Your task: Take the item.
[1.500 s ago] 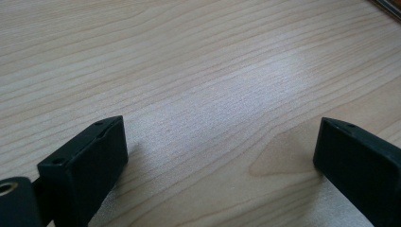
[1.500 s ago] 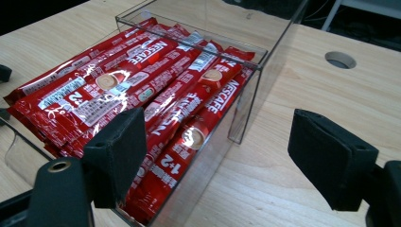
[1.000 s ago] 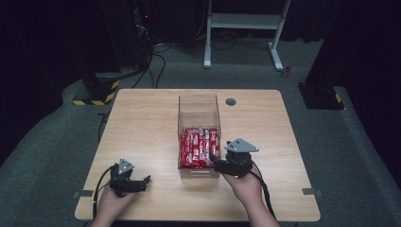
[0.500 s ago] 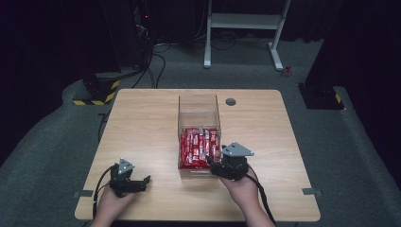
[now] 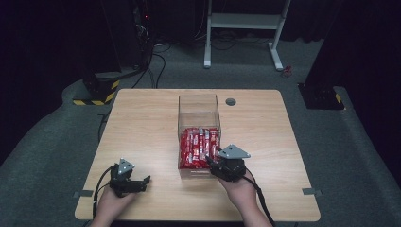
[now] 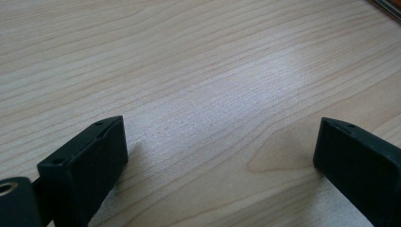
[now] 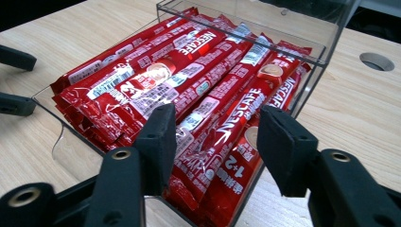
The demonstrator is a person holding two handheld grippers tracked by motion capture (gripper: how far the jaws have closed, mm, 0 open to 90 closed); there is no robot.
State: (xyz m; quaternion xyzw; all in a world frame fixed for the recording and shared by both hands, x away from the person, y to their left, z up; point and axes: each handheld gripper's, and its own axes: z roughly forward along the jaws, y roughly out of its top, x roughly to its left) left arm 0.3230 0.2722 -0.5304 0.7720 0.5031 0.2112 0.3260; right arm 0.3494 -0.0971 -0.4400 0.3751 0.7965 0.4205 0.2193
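red coffee sticks (image 7: 198, 99) fill the clear box (image 5: 198, 106) mid-counter (image 5: 142, 123), none out yet; right gripper (image 7: 213, 137) fingers parted over the near end, gripping nothing; left gripper (image 5: 128, 179) wide, empty, on bare wood

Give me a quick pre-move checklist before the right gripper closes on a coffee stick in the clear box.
1. right gripper jaws open: ok.
2. Jaws straddling one red stick: cannot tell, several lie packed together.
3. Jaws past the clear box near wall: ok, they stand over the sticks.
4. left gripper away from the box: ok, open over bare table.
5. Nothing already held: ok.
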